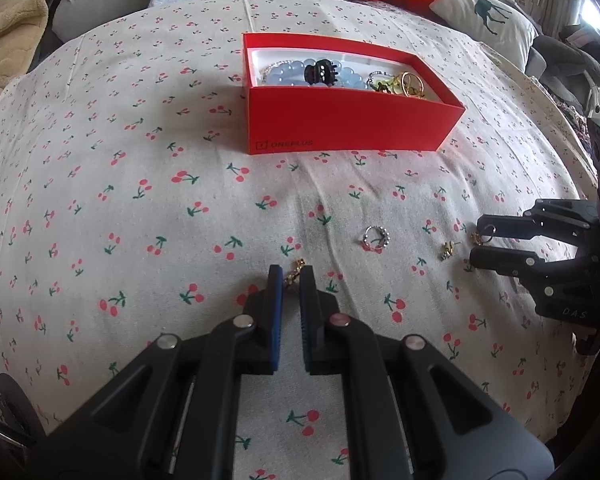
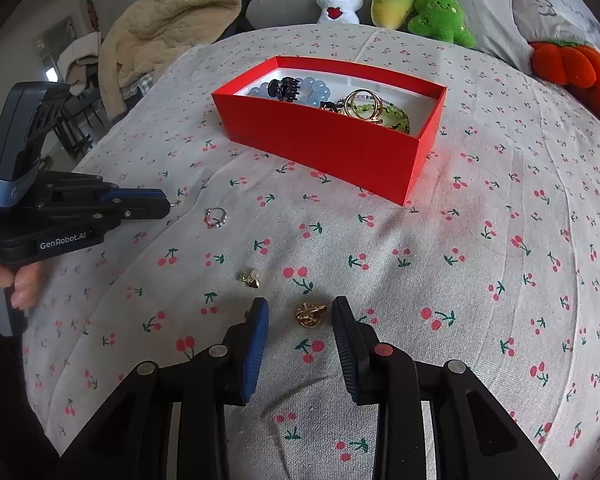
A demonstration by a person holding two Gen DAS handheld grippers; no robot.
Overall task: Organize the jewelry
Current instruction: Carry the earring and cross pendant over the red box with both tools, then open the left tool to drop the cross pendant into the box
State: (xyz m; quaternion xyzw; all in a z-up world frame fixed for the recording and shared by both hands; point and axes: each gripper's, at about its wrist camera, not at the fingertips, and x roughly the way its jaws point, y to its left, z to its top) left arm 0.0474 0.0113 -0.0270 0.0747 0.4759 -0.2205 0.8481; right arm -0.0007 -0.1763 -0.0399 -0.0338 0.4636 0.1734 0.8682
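Observation:
A red box (image 1: 340, 124) (image 2: 332, 144) on the cherry-print bedsheet holds blue beads, a black claw clip, rings and bracelets. My left gripper (image 1: 291, 274) (image 2: 168, 204) is nearly closed around a small gold earring (image 1: 294, 272) lying at its fingertips. My right gripper (image 2: 300, 312) (image 1: 476, 242) is open, with a gold earring (image 2: 310, 314) (image 1: 478, 237) on the sheet between its fingers. A beaded silver ring (image 1: 376, 237) (image 2: 216, 217) and a gold pearl earring (image 1: 446, 250) (image 2: 250, 279) lie loose between the grippers.
Plush toys (image 2: 416, 4) and an orange plush (image 2: 568, 68) line the far edge of the bed, with pillows (image 1: 484, 16) and a beige blanket (image 2: 172, 20) beyond.

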